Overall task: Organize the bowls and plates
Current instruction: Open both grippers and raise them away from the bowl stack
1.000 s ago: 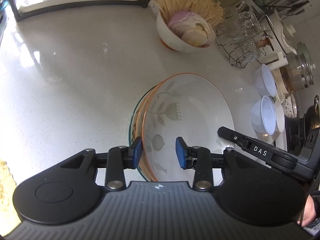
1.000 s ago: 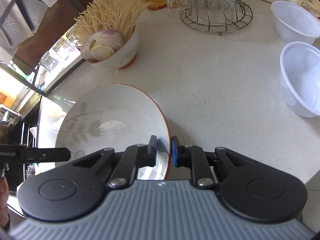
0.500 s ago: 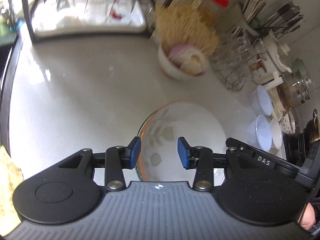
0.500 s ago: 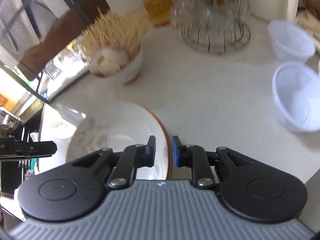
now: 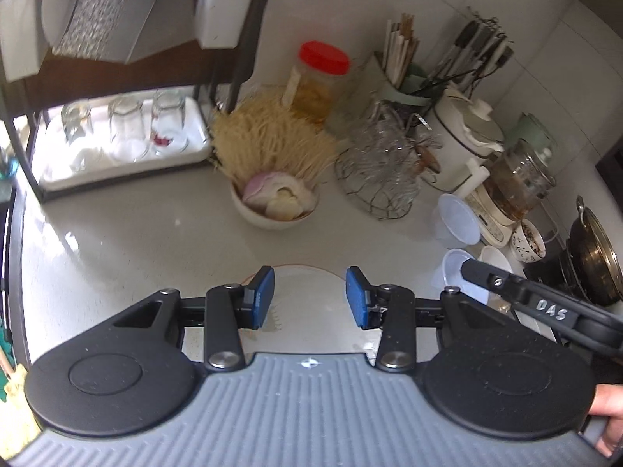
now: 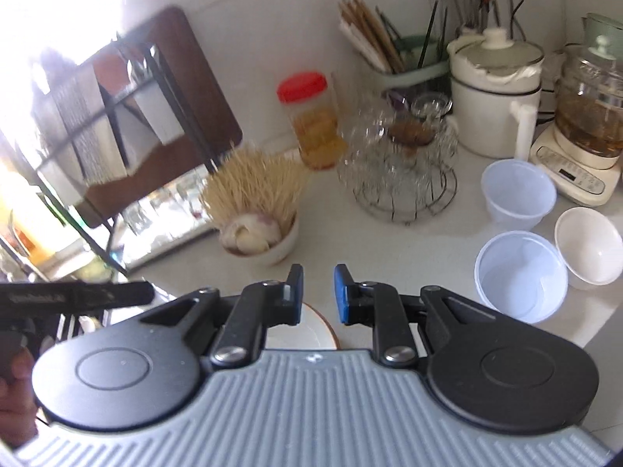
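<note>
A: How far along is the person with the plates and bowls?

B: Only partway, by the look of it. On the pale speckled stone worktop (image 5: 117, 241), the wide white ceramic bowl with the orange rim and leaf pattern (image 5: 307, 295) is sitting at the near edge, mostly hidden under both tools. The two translucent plastic tubs (image 6: 520, 274) and the small white bowl (image 6: 590, 251) are lying apart toward the right edge, not yet gathered. The white bowl holding noodles and a cut onion (image 5: 274, 204) is standing mid-worktop, in front of the wire rack of glass cups (image 5: 383, 173).

A: And the grippers?

B: The left gripper (image 5: 310, 297) is hovering with its blue pads wide apart, gripping nothing; the patterned bowl shows between them, below. The right gripper (image 6: 318, 294) is open by a narrower gap, also gripping nothing, with the orange rim showing just under its tips.

A: What differs from a second ago?

B: The right gripper was pinching the patterned bowl's rim then; now it is letting go and rising. Both cameras are pulling up and back, so the bowl is shrinking to a sliver in each view and more of the back wall is coming into sight. A second bowl was nested beneath it earlier; whether that stack remains cannot be told now.
</note>
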Demonstrator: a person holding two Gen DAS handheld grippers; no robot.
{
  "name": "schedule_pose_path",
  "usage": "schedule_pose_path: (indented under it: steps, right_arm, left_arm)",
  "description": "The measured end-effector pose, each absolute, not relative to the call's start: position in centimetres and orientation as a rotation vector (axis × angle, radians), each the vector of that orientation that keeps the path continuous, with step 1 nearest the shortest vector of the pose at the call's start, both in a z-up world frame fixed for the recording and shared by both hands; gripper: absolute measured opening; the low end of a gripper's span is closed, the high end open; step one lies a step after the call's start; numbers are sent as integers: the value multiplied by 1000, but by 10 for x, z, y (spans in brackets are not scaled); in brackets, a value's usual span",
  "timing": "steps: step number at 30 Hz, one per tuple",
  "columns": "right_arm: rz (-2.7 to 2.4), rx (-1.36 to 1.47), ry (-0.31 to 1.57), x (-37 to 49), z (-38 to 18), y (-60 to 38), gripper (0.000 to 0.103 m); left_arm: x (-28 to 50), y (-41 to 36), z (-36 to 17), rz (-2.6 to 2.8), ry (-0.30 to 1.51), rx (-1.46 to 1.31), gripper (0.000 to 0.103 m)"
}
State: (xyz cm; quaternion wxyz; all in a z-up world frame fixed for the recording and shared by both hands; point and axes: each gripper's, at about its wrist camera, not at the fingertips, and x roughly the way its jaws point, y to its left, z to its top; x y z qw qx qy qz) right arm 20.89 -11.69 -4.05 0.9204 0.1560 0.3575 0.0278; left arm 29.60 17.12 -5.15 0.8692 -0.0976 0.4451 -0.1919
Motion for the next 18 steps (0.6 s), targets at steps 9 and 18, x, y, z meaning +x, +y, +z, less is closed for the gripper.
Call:
schedule_pose_path:
  steps: [9, 18]
  right_arm:
    - [7, 277, 649, 182, -5, -114, 21]
    - [11, 292, 643, 183, -7, -135, 21]
  left_arm:
    - [291, 165, -38, -437, 893, -198, 46]
    - [290, 143, -35, -435, 883, -180, 46]
